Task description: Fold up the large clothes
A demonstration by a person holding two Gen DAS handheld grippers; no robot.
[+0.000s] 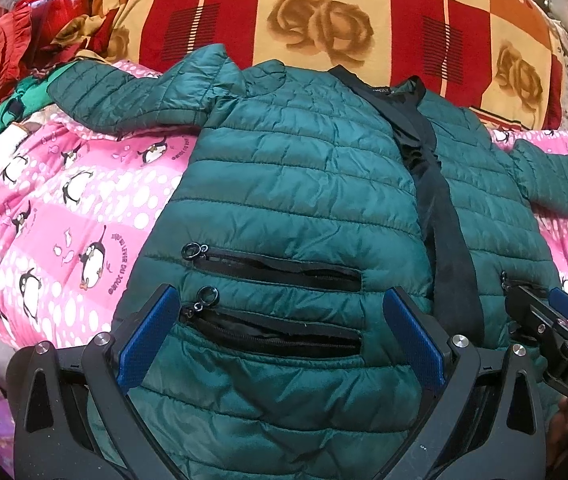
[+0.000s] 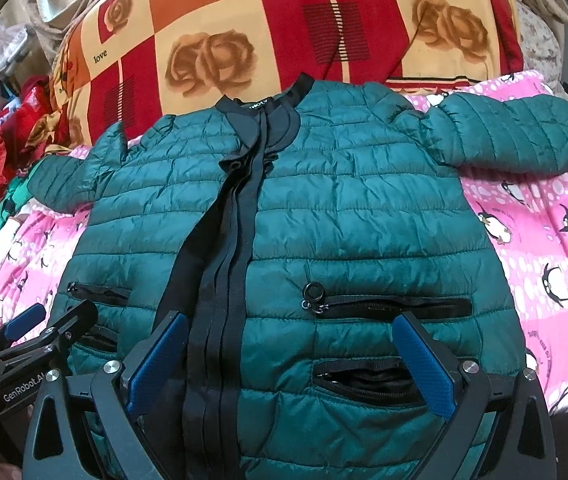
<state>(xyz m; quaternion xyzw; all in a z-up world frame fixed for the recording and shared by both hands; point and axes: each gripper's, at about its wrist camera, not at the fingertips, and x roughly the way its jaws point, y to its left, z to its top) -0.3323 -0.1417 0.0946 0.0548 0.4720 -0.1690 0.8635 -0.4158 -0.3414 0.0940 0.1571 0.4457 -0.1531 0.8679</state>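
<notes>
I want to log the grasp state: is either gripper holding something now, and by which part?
Nothing is held. The left gripper and right gripper are both open above the lower front of the green quilted puffer jacket.

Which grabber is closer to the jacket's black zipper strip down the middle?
Right. The right gripper hovers open with its left finger almost over the black zipper strip. The left gripper hangs open over the two pocket zippers, beside the strip.
</notes>
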